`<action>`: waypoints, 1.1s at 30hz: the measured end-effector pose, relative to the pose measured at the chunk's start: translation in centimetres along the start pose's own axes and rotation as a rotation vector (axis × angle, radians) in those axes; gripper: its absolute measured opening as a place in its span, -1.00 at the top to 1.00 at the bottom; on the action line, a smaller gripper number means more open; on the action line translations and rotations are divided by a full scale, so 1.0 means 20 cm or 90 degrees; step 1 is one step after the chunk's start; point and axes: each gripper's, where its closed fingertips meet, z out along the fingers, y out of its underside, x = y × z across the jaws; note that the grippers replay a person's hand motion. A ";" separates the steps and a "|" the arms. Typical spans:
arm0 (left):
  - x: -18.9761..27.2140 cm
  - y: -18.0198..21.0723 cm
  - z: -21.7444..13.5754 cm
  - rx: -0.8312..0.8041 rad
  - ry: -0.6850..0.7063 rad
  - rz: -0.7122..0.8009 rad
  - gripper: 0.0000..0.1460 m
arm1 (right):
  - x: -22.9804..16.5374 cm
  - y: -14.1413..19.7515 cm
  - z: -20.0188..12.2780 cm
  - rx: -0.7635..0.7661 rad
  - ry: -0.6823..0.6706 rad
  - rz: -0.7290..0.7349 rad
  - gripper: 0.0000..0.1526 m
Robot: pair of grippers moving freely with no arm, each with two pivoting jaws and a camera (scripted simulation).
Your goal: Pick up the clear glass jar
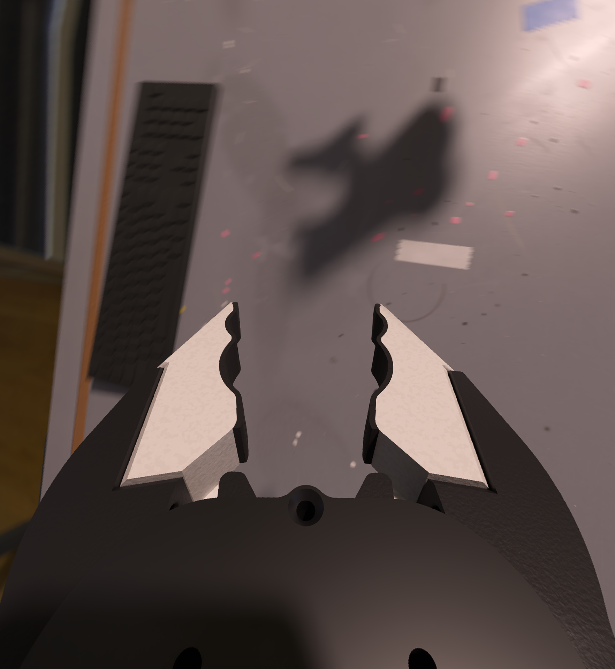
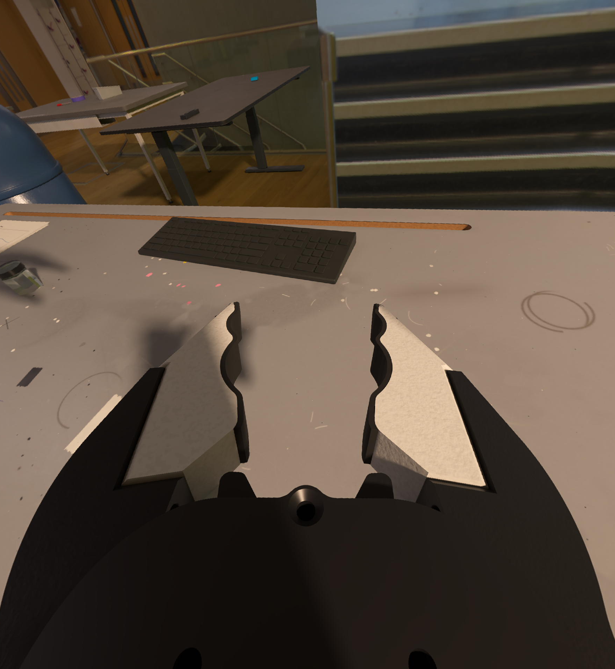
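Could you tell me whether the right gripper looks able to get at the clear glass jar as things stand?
Probably yes. The right gripper is open and empty, and the clear glass jar lies tipped on the table far to its left. Only bare tabletop lies between; the keyboard sits farther back, out of the way.

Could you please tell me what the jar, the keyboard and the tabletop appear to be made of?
Jar: clear glass by its see-through, glinting wall, with a dark, probably metal or plastic, lid; it lies tilted on its side.
Keyboard: matte black, likely plastic, no shine on its keys.
Tabletop: smooth grey laminate-like surface, scuffed and speckled, with a brown, wood-looking slot along the far edge.
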 end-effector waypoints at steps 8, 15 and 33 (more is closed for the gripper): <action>-0.46 0.97 -0.31 -0.190 -0.150 -0.226 0.15 | 0.01 0.01 -0.01 -0.009 0.008 -0.005 0.05; -0.48 1.55 -0.17 -0.310 -0.146 -0.301 0.13 | 0.03 0.04 0.01 -0.030 0.020 -0.012 0.05; -0.49 1.76 -0.05 -0.439 -0.103 -0.303 0.27 | 0.03 0.14 0.07 -0.094 0.014 -0.037 0.05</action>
